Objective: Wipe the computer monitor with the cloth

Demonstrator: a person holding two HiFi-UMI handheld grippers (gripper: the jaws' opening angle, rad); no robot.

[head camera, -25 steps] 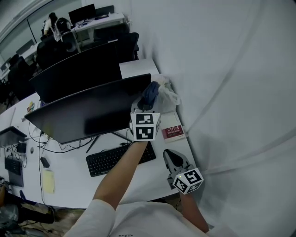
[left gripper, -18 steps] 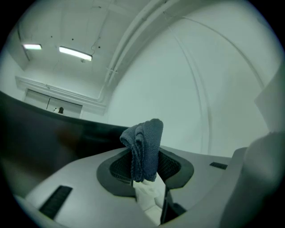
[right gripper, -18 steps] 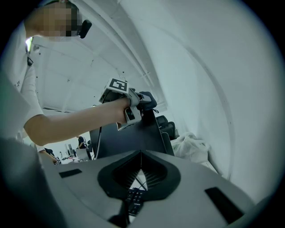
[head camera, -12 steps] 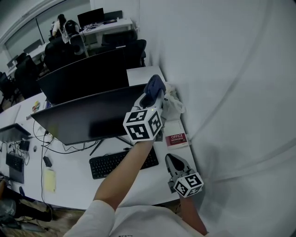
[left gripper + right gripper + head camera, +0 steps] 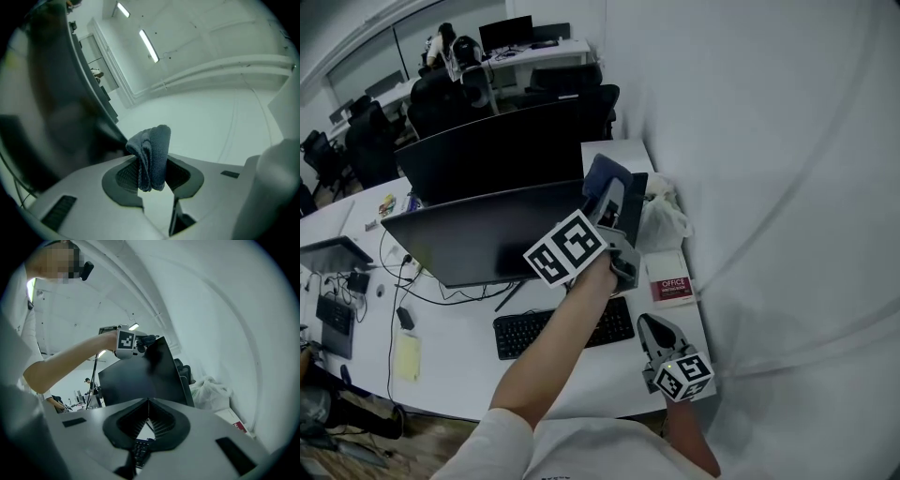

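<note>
A folded blue cloth [image 5: 604, 178] is pinched in my left gripper [image 5: 607, 190], which is shut on it and raised at the top right corner of the near black monitor [image 5: 487, 236]. In the left gripper view the cloth [image 5: 152, 157] stands up between the jaws, with the dark monitor [image 5: 51, 103] to the left. My right gripper [image 5: 648, 322] hangs low over the desk's right front, shut and empty. Its own view shows the monitor [image 5: 145, 376], the left gripper's marker cube [image 5: 125, 341] and the cloth [image 5: 148, 340] against the screen's top edge.
A black keyboard [image 5: 562, 333] lies in front of the monitor. A red and white box [image 5: 668, 288] and a white plastic bag [image 5: 664, 217] sit by the wall at the right. A second monitor [image 5: 492, 141] stands behind. A yellow pad [image 5: 406, 356] and cables [image 5: 389, 286] lie left.
My left gripper has risen with the cloth from beside the plastic bag to the monitor's top right corner and rolled over. The right gripper has hardly moved.
</note>
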